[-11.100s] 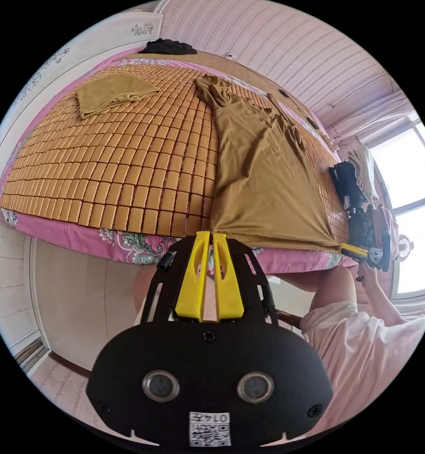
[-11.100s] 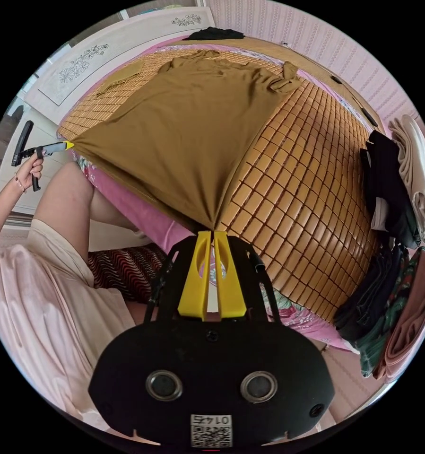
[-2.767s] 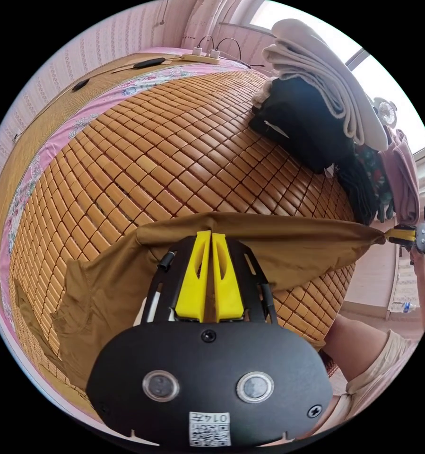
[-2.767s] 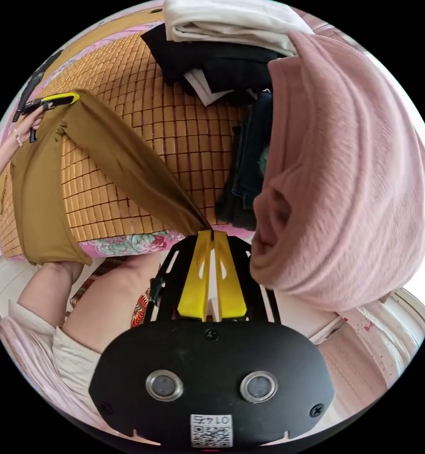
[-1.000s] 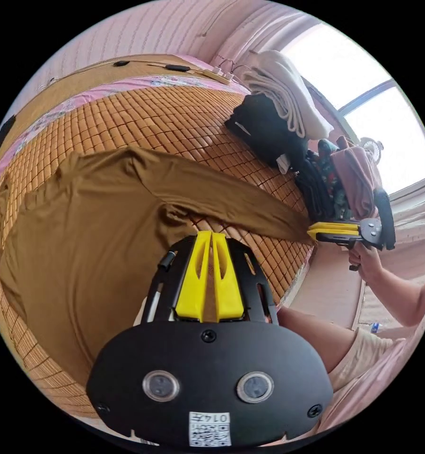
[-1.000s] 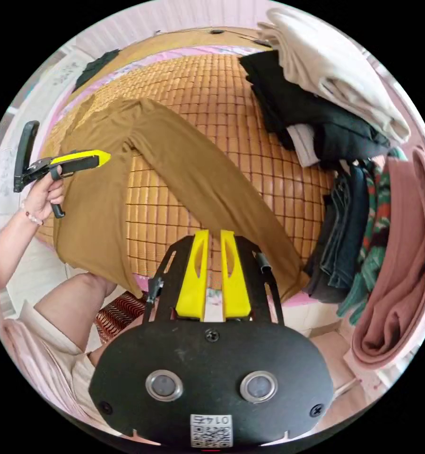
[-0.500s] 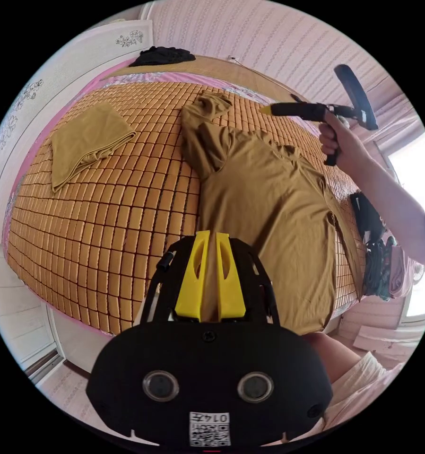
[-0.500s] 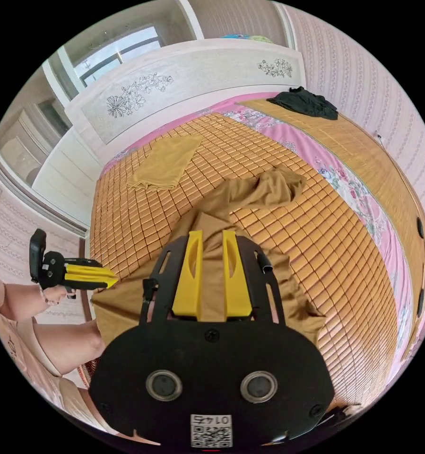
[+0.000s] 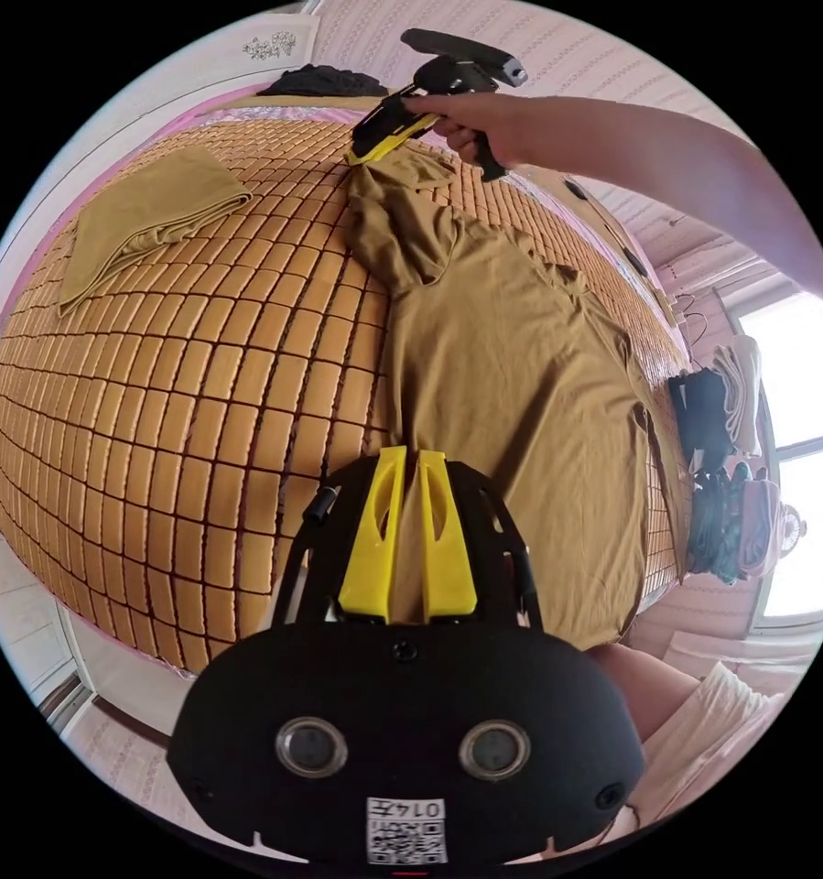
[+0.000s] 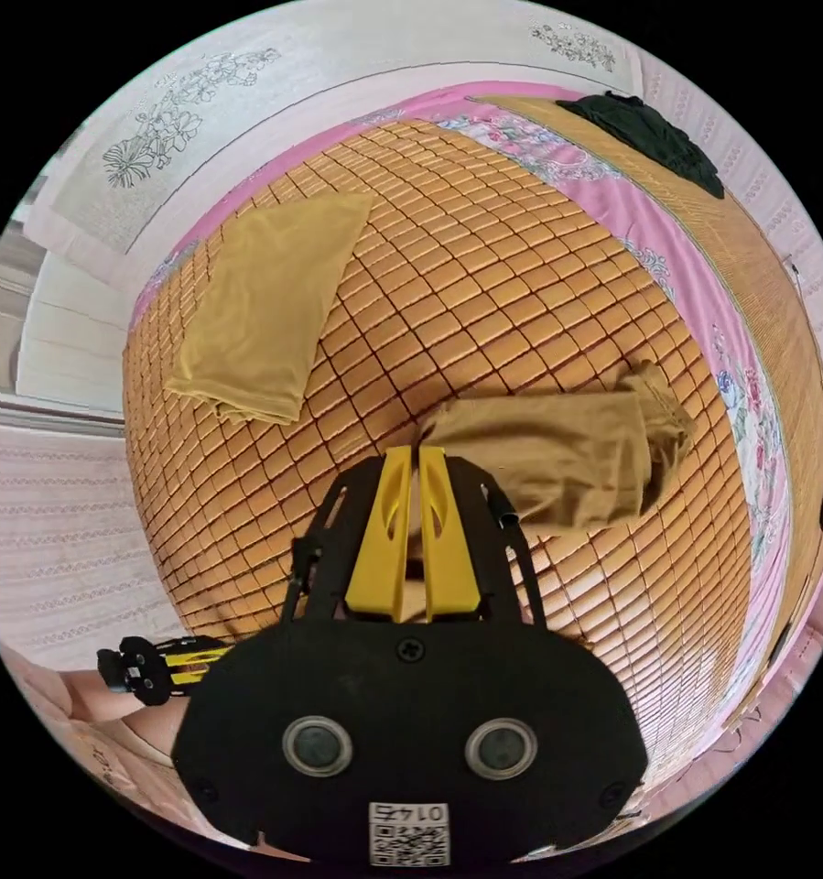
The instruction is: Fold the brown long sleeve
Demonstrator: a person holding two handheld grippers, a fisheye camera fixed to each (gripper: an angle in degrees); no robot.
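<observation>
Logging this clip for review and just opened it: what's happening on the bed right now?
A person is folding a brown long sleeve spread on a bamboo mat. The right gripper reaches to the far bunched sleeve end; whether it grips is unclear. The left gripper hovers at the near hem, jaws slightly apart. A folded brown garment lies aside.

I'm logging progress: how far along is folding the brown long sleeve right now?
Done: the brown long sleeve lies spread, body flat, on the mat, near another folded garment. In hand: the right claw is at the crumpled far sleeve; a grip can't be confirmed. The left claw hovers open over its lower part. Left: both sleeves and every body fold.
</observation>
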